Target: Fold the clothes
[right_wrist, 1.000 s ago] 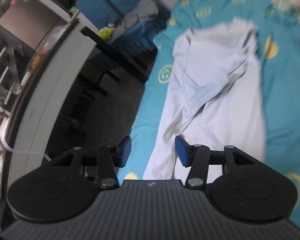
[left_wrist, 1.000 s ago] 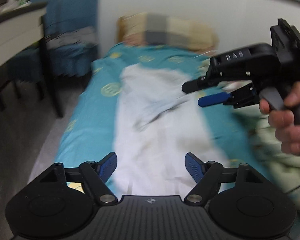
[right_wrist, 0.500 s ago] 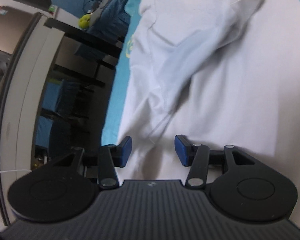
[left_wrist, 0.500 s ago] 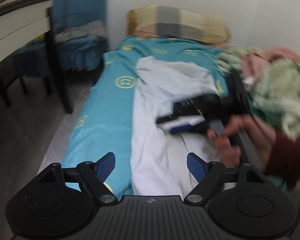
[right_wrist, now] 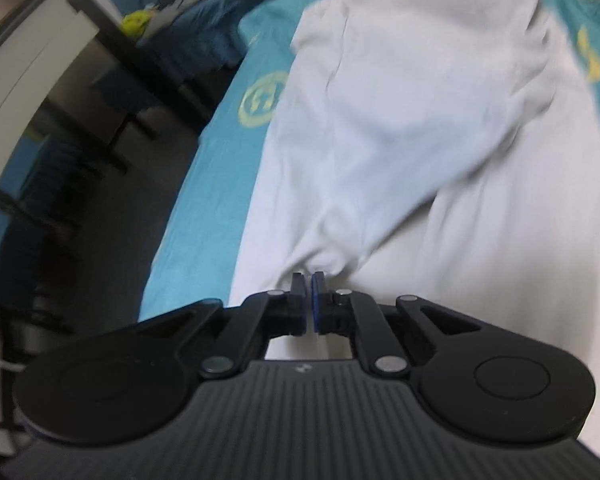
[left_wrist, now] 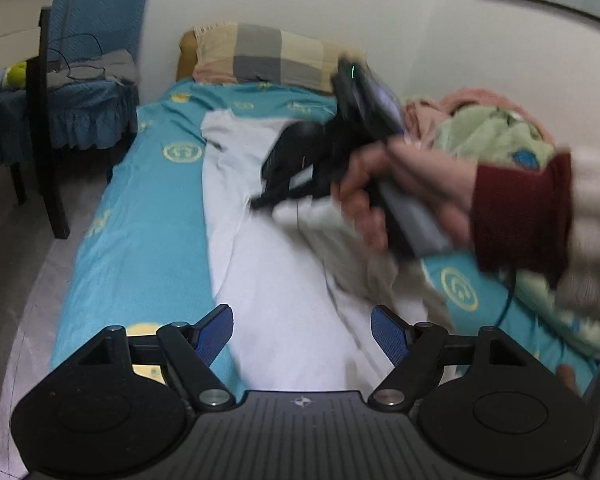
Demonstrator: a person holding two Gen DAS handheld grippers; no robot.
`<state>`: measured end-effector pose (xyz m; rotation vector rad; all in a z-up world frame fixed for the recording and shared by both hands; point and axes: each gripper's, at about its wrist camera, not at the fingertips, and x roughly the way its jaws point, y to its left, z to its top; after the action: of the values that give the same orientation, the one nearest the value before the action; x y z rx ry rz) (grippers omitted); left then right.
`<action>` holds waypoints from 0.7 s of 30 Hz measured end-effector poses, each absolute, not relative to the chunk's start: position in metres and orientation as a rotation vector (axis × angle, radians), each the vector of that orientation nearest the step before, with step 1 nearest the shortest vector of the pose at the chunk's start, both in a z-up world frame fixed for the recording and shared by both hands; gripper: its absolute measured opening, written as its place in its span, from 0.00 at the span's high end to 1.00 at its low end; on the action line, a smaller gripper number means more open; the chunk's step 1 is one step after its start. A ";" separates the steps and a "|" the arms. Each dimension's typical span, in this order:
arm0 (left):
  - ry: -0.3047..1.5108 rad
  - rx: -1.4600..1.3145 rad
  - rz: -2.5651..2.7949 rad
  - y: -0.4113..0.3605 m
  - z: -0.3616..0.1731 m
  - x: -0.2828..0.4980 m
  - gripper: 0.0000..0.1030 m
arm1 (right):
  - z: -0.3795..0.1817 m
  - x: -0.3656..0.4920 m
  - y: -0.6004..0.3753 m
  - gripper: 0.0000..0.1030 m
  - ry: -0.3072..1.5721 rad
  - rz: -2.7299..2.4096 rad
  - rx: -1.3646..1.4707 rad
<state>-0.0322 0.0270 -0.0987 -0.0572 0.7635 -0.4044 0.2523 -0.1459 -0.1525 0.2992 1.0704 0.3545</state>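
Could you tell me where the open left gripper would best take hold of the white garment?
Probably the white garment's near hem, approached from above: it lies flat between the left gripper's open fingers, while the right gripper is pinched shut on a fold farther up.

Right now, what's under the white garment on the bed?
The white garment lies on the teal bedsheet, which shows along both its sides. Whatever is beneath its middle is covered. The right tongs are shut on a fold of it.
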 end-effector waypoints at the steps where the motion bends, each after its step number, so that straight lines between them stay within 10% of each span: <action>1: 0.783 -0.051 -0.403 0.028 -0.102 -0.031 0.25 | -0.151 0.255 -0.150 0.94 1.070 0.326 0.308; 13: 0.794 -0.065 -0.389 0.014 -0.092 -0.034 0.27 | -0.085 0.167 -0.255 0.89 0.964 0.242 0.538; 15: 0.775 -0.083 -0.386 0.006 -0.085 -0.036 0.27 | -0.069 0.130 -0.280 0.80 0.921 0.207 0.544; 19: 0.779 -0.111 -0.379 -0.026 -0.080 -0.028 0.32 | -0.058 0.065 -0.328 0.32 0.820 0.177 0.620; 21: 0.769 -0.046 -0.380 -0.054 -0.079 -0.022 0.32 | -0.059 0.043 -0.351 0.31 0.792 0.149 0.683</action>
<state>-0.0217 -0.0538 -0.0785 -0.0457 0.7686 -0.3799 0.0431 -0.3506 -0.0590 0.6826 0.7922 0.1485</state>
